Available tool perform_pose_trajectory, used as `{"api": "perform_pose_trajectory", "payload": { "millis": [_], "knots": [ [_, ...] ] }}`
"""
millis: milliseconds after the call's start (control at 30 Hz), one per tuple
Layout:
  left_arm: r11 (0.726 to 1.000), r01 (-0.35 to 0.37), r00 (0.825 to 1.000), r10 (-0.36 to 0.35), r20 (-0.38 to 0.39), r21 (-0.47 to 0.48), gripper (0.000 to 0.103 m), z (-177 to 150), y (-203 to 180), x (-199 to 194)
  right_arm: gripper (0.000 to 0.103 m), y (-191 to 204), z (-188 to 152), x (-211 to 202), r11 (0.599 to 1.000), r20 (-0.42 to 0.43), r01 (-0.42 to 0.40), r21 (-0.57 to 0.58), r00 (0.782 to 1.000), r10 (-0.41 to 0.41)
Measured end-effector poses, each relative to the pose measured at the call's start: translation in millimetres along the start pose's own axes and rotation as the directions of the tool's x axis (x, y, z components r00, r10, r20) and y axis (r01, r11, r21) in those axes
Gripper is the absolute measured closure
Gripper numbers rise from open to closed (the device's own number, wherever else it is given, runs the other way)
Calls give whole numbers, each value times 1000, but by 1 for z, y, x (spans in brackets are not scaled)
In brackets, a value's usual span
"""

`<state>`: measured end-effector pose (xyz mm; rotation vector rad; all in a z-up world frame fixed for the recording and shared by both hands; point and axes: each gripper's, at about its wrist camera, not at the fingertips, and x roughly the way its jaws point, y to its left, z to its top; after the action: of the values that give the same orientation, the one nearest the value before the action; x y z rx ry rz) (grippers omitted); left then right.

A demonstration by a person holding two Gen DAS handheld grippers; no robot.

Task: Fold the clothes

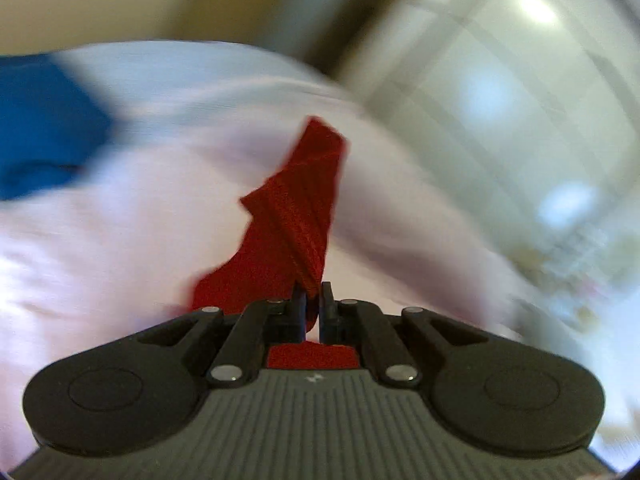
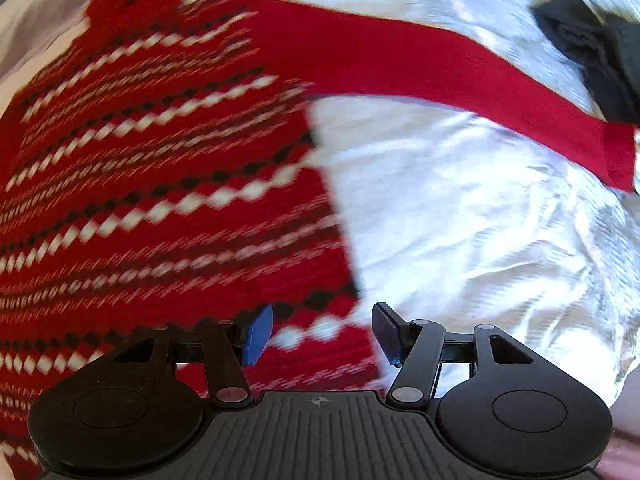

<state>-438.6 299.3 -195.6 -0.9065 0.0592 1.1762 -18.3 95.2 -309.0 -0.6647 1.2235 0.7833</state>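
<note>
A red knitted sweater (image 2: 160, 184) with white and black diamond stripes lies spread on the white bed sheet (image 2: 480, 220), one plain red sleeve (image 2: 420, 68) stretched out to the right. My right gripper (image 2: 322, 332) hangs open just above the sweater's lower right corner, nothing between its fingers. In the left wrist view, my left gripper (image 1: 314, 304) is shut on a twisted strip of the red sweater (image 1: 296, 216), which rises from the jaws above the blurred pale sheet (image 1: 120, 220).
A blue garment (image 1: 44, 128) lies at the far left of the bed. A dark garment (image 2: 592, 48) sits at the upper right of the sheet. Beyond the bed's edge is a blurred tiled floor (image 1: 520, 100).
</note>
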Motion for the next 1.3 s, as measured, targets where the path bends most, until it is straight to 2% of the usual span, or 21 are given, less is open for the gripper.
{"api": "perform_pose_trajectory", "payload": {
  "millis": [33, 67, 100, 133, 167, 200, 267, 300, 400, 433, 500, 633, 667, 700, 867, 933, 1033, 1067, 1133, 1200, 1300],
  "knots": [
    [995, 98, 995, -97, -33, 36, 100, -13, -30, 5, 44, -8, 4, -1, 1000, 6, -4, 20, 1000, 3],
    [979, 198, 976, -192, -105, 55, 97, -32, -57, 16, 44, -16, 8, -2, 999, 16, -9, 39, 1000, 8],
    [952, 298, 942, -282, -184, 65, 93, -51, -85, 28, 44, -21, 13, -5, 998, 31, -16, 55, 999, 14],
    [941, 333, 918, -308, -248, 65, 86, -73, -102, 40, 44, -27, 18, -6, 997, 47, -26, 70, 999, 23],
    [932, 357, 895, -323, -309, 62, 83, -95, -117, 51, 44, -32, 23, -6, 996, 64, -38, 84, 997, 32],
    [933, 353, 874, -305, -379, 62, 80, -120, -127, 65, 44, -36, 28, -6, 994, 78, -50, 97, 996, 43],
    [949, 294, 839, -200, -506, 113, 82, -159, -134, 84, 44, -43, 36, -5, 989, 97, -89, 120, 992, 78],
    [954, 266, 827, -152, -542, 139, 82, -173, -133, 88, 44, -46, 40, -3, 984, 106, -117, 134, 989, 103],
    [960, 204, 820, -59, -570, 193, 82, -185, -107, 80, 44, -47, 50, 1, 955, 138, -241, 174, 966, 219],
    [960, 175, 826, -22, -564, 219, 82, -182, -97, 77, 44, -45, 52, 3, 937, 152, -296, 185, 951, 271],
    [955, 115, 838, 54, -543, 272, 82, -172, -76, 72, 44, -40, 56, 9, 880, 183, -422, 217, 903, 388],
    [943, -16, 859, 183, -478, 332, 82, -146, -36, 71, 45, -24, 69, 31, 728, 232, -607, 319, 794, 561],
    [943, -36, 862, 197, -468, 331, 82, -137, -28, 72, 45, -18, 74, 37, 701, 249, -629, 336, 777, 578],
    [943, -57, 864, 211, -457, 329, 82, -129, -19, 72, 45, -13, 79, 42, 687, 263, -638, 348, 770, 582],
    [943, -118, 868, 250, -429, 312, 82, -114, 2, 76, 45, 3, 98, 77, 678, 263, -581, 451, 812, 521],
    [942, -131, 864, 262, -431, 309, 82, -113, 9, 77, 45, 9, 104, 87, 672, 275, -576, 465, 816, 508],
    [934, -145, 854, 286, -436, 327, 81, -117, 15, 84, 97, 23, 115, 96, 694, 269, -573, 436, 819, 507],
    [930, -150, 851, 294, -435, 335, 81, -118, 17, 86, 101, 26, 117, 93, 701, 283, -584, 410, 812, 511],
    [922, -158, 851, 309, -426, 353, 81, -119, 19, 87, 101, 30, 118, 75, 709, 369, -630, 317, 770, 520],
    [915, -158, 855, 314, -412, 371, 80, -118, 20, 87, 101, 27, 119, 42, 720, 492, -667, 192, 700, 517],
    [898, -156, 860, 328, -390, 411, 79, -120, 19, 92, 101, 17, 117, 9, 770, 606, -630, 105, 654, 452]
  ]
}}
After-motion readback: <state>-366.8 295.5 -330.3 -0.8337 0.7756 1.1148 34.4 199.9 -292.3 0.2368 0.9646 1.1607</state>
